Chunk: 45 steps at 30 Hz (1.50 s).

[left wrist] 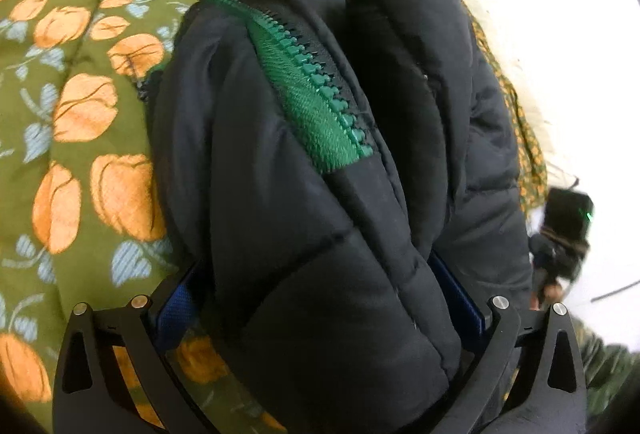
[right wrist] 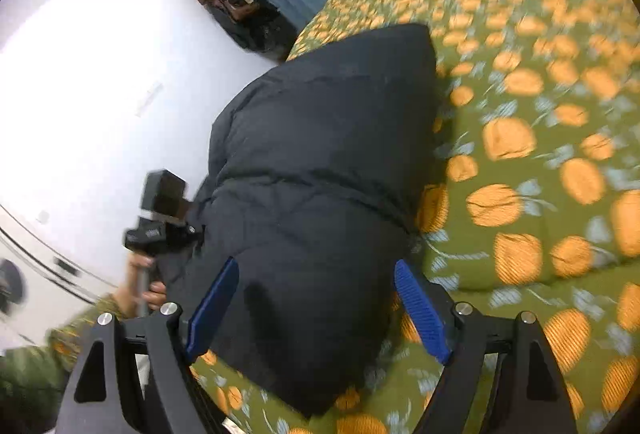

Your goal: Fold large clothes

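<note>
Floral bedspread (right wrist: 520, 193) under unlabelled black puffer jacket (right wrist: 320, 173), green zipper (left wrist: 316, 73).

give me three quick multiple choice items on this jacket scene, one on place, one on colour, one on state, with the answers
1. Where does the jacket lie?
A. on the flowered bedspread
B. on a chair
C. on the bare floor

2. What colour is the jacket's zipper?
A. red
B. green
C. white

3. How do the pads of the right hand-held gripper stand?
A. pinched shut on a sleeve
B. shut on nothing
C. apart, one on each side of the jacket's near end

Answers: 1 A, the orange-and-green bedspread shows all around the jacket. 2 B, green tape and teeth run along the dark fabric in the left wrist view. 3 C, both blue pads show with a gap between them and the jacket.
</note>
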Available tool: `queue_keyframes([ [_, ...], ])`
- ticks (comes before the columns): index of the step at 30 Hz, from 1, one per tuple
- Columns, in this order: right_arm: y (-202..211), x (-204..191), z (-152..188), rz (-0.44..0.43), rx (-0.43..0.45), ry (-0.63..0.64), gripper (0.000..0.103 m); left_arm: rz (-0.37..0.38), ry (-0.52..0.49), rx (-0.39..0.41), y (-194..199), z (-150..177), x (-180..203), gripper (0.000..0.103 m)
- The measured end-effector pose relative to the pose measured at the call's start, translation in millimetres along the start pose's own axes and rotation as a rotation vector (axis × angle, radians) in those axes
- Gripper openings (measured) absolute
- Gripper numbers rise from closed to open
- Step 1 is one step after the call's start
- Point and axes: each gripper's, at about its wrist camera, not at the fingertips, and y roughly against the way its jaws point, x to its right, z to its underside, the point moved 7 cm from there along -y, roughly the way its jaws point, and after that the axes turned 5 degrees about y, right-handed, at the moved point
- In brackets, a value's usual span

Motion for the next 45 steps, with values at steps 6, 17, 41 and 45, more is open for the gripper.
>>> queue_keyframes([
  [6,-53,38,-14,-0.137,-0.061,-0.093,0.103,0.060,0.001,-0.012,-11,-4,-1,0.103],
  [17,-81,-31,-39,-0.240,-0.207,0.179,0.092,0.098,0.062,0.131,3,16,35,0.096],
  [41,-85,110,-156,-0.129,-0.166,-0.032,0.103,-0.054,0.109,0.263,-26,-83,83,0.098],
  [45,-47,123,-152,-0.136,-0.081,-0.075,0.103,-0.109,0.030,0.283,3,-61,102,0.097],
])
